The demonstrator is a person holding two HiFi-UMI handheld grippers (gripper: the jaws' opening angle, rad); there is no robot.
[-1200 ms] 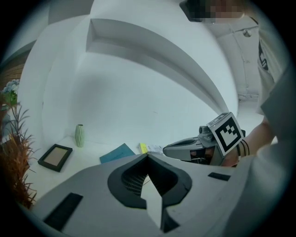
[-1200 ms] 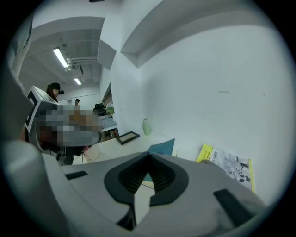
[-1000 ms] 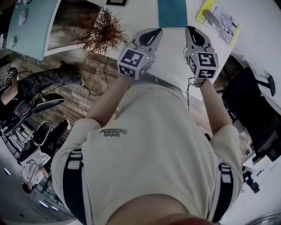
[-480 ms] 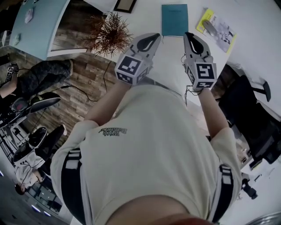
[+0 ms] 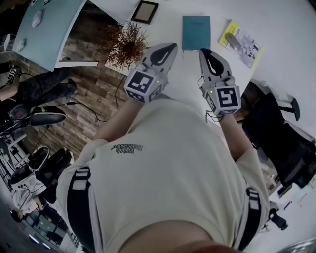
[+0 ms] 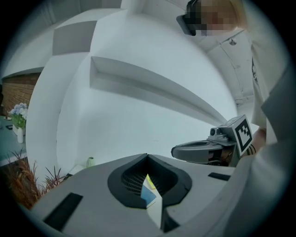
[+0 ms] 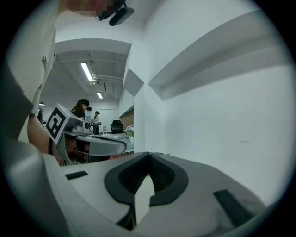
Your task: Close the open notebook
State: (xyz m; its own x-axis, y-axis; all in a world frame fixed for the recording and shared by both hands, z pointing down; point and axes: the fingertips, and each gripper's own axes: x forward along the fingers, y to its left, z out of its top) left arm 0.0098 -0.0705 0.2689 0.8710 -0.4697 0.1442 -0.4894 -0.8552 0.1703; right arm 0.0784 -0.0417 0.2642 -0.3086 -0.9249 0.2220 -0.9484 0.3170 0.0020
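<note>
The teal notebook [image 5: 196, 32] lies closed and flat on the white table [image 5: 276, 20], its cover facing up. Both grippers hang in the air in front of the person's chest, on the near side of the notebook and clear of it. My left gripper [image 5: 166, 48] is shut with nothing held; in the left gripper view its tips [image 6: 148, 158] meet, and a sliver of teal and yellow shows through the gap below them. My right gripper [image 5: 208, 53] is shut and empty too, its tips [image 7: 149, 155] pressed together. Each gripper view shows the other gripper alongside.
A dried plant [image 5: 126, 42] and a dark picture frame [image 5: 144, 12] stand left of the notebook. A yellow-edged booklet [image 5: 240, 35] lies to its right. A black office chair [image 5: 281, 133] stands at the right, and a person [image 5: 44, 89] is low on the wooden floor at the left.
Both grippers have risen together while staying shut. The head view has tipped, so the whole notebook and the picture frame now show.
</note>
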